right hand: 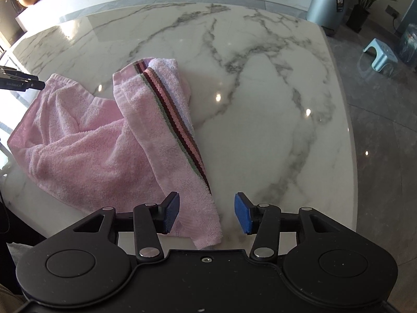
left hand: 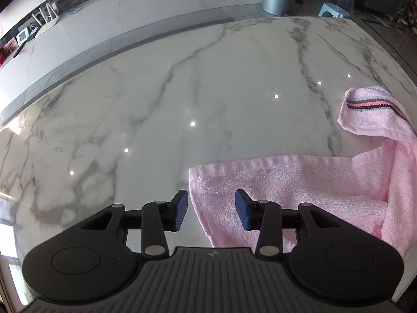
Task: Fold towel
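Tools (left hand: 211, 210) (right hand: 206, 214) open over towel (right hand: 86, 151)

A grey bin (right hand: 329, 1), potted plant (right hand: 366, 2) and blue stool (right hand: 379, 56) stand beyond the marble table (right hand: 273, 83).

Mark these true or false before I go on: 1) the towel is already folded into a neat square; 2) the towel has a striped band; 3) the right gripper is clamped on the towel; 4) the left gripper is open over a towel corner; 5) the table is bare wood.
1) False: the pink towel lies rumpled, one end flopped over.
2) True: a striped band runs along the flopped end.
3) False: the right gripper is open, with the towel's near corner under the gap and its fingers not pressing it.
4) True: the left gripper is open over a corner.
5) False: the table is white marble, grey veined.
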